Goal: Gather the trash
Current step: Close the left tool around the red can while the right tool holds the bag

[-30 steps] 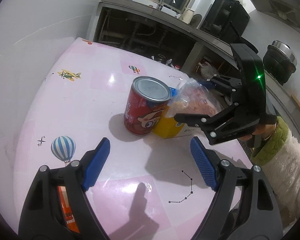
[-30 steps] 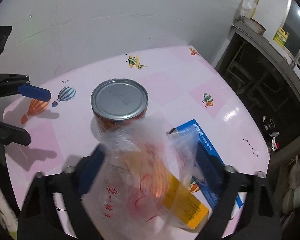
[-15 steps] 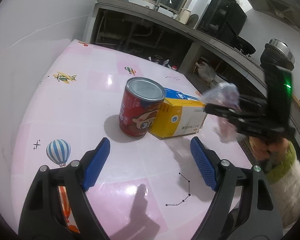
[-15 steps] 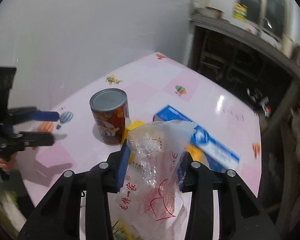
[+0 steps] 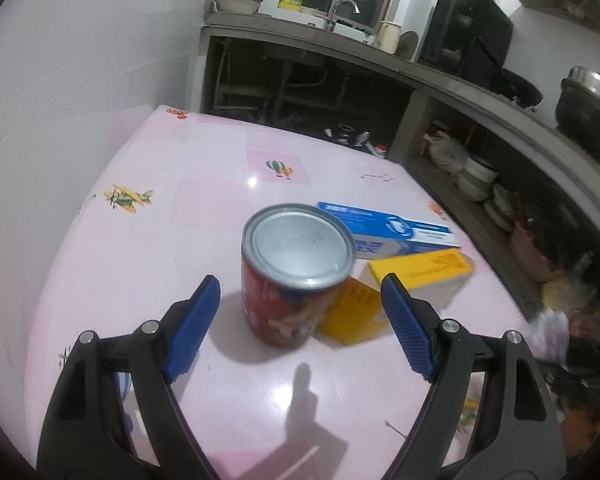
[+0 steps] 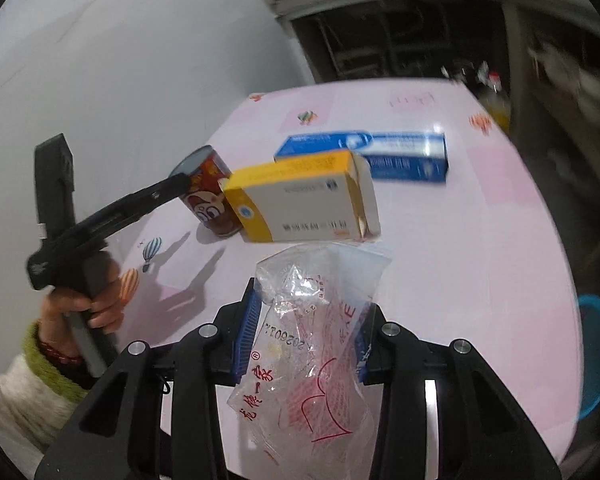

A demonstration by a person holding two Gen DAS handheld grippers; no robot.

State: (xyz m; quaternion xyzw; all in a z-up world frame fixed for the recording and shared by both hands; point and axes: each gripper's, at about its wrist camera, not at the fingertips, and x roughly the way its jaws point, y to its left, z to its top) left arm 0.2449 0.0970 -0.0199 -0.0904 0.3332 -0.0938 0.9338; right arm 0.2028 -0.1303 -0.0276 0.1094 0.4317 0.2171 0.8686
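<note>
Trash partly collected: plastic bag (image 6: pixel 306 344) clamped in right gripper (image 6: pixel 306 336), off table (image 6: pixel 480 240). Can (image 5: pixel 294 274), yellow box (image 5: pixel 400 292), blue box (image 5: pixel 388 232) left there. Left gripper (image 5: pixel 300 320) spread wide, empty, aimed at can.

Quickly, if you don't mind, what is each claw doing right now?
Left claw: open, empty, the red can just ahead of it.
Right claw: shut on the clear plastic bag.
</note>
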